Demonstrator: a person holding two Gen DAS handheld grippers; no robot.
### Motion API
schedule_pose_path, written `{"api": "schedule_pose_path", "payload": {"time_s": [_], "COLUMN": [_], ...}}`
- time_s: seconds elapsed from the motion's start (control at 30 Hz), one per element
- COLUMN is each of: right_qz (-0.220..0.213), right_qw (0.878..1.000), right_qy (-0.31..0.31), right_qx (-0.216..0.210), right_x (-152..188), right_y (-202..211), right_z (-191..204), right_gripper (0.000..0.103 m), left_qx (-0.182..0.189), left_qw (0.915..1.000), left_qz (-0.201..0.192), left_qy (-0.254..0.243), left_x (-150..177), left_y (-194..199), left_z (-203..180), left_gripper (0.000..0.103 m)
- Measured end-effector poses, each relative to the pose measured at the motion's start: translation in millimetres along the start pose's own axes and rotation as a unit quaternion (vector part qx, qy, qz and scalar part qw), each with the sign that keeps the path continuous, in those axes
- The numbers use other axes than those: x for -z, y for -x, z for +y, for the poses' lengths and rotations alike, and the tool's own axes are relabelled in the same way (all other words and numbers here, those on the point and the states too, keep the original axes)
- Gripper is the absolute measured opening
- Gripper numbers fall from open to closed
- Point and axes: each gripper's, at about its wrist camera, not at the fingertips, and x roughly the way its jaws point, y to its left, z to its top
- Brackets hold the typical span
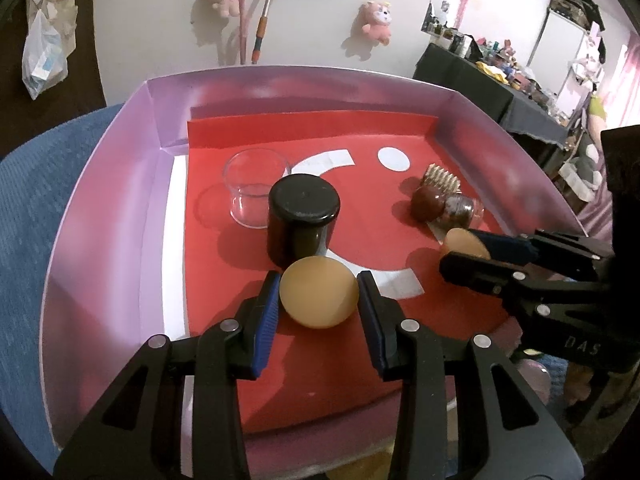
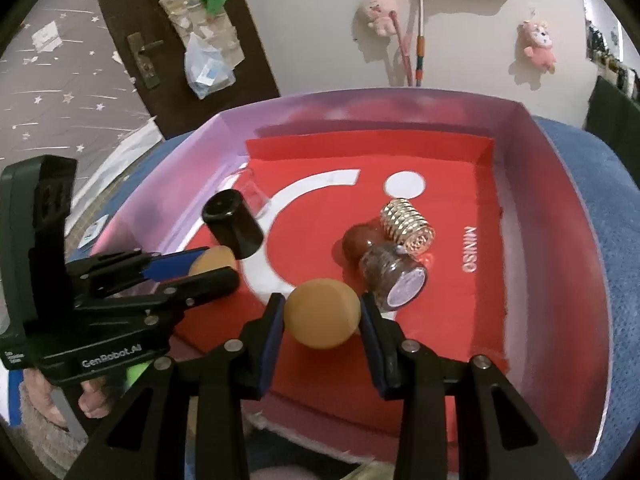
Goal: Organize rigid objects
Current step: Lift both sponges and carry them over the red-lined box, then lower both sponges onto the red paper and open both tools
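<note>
A pink-walled tray (image 1: 104,184) with a red floor holds the objects. My left gripper (image 1: 318,300) is shut on a tan round piece (image 1: 318,298) just above the red floor. My right gripper (image 2: 322,314) is shut on a second tan round piece (image 2: 322,312); it also shows in the left wrist view (image 1: 466,246). In the tray stand a black jar (image 1: 302,220) and a clear glass cup (image 1: 256,184). A brown ball (image 2: 360,242), a gold coil (image 2: 408,226) and a small lying glass bottle (image 2: 394,276) are grouped at the right.
The tray (image 2: 560,184) rests on a blue cushion (image 2: 624,280). Behind it is a white wall with plush toys (image 2: 540,42) and a stick (image 2: 419,28). A dark door (image 2: 160,40) is at the left, a cluttered table (image 1: 500,80) at the right.
</note>
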Motion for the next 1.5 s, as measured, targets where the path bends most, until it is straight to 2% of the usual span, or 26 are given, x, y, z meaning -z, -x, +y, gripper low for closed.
{"api": "schedule_pose_path", "payload": {"time_s": [0.3, 0.53, 1.5], "right_qz": [-0.017, -0.009, -0.005], "right_qw": [0.999, 0.999, 0.999], "right_qy": [-0.006, -0.003, -0.01], "right_qx": [0.041, 0.051, 0.044], "right_x": [-10, -9, -8], "right_y": [-2, -7, -6], "right_z": [-10, -11, -12], "right_gripper": [0.04, 0.04, 0.04], "left_qx": [-0.006, -0.004, -0.003], "left_qw": [1.0, 1.0, 1.0], "left_qz": [-0.003, -0.002, 0.0], "left_qy": [-0.002, 0.0, 0.003], "left_x": [-7, -7, -6], "left_y": [-4, -4, -3], "left_z": [0, 1, -1], "left_gripper": [0.036, 0.036, 0.037]}}
